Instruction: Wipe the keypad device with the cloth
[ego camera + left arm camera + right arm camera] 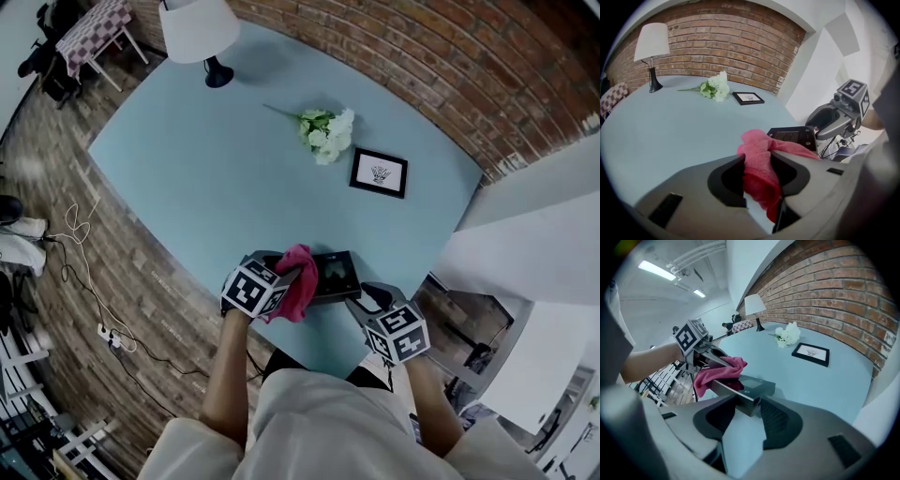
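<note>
A pink cloth [298,279] is pinched in my left gripper [281,283], which is shut on it; the cloth [761,168] bulges out between the jaws. Its free end drapes over the left part of the dark keypad device [336,275], which lies near the table's front edge. My right gripper [357,302] is shut on the device's near corner [749,405]; the device [745,389] runs away from the jaws toward the cloth [717,372] and the left gripper [708,357]. From the left gripper view the device [793,137] lies just beyond the cloth.
On the light blue table [225,169] lie a white flower bunch [327,133] and a black picture frame [379,172] further back, and a white lamp [199,33] stands at the far edge. A brick wall [450,75] borders the table's far right side.
</note>
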Tool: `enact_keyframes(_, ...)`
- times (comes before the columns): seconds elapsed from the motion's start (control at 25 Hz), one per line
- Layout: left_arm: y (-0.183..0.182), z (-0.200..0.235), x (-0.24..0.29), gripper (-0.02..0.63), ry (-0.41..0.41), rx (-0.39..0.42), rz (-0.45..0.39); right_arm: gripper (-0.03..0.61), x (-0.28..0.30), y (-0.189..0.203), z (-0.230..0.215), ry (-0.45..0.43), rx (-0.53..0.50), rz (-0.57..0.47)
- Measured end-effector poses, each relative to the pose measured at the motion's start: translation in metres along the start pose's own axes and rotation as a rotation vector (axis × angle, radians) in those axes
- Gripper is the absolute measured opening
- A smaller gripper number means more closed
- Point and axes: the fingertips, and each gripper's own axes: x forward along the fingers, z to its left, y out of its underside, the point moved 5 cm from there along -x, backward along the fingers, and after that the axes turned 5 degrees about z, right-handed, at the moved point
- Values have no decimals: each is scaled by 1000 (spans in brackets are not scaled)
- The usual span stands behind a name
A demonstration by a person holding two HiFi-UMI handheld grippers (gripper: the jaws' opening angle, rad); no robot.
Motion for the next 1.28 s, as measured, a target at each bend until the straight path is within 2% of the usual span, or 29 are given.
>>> enact_keyframes(0.64, -8, 26, 31, 169, 93, -8, 77, 198, 1, 0, -1, 10, 38, 1)
enact_keyframes(1.08, -16, 45, 50, 169, 52, -18, 101, 198, 1, 1, -1, 32, 24, -17)
enact_keyframes(1.16, -17, 46, 52, 169, 21, 15, 107, 198, 1, 2, 0, 45, 15, -26)
enact_keyframes(1.28, -21, 45, 50, 169, -45, 112, 94, 193, 2, 3, 0, 57, 9, -38)
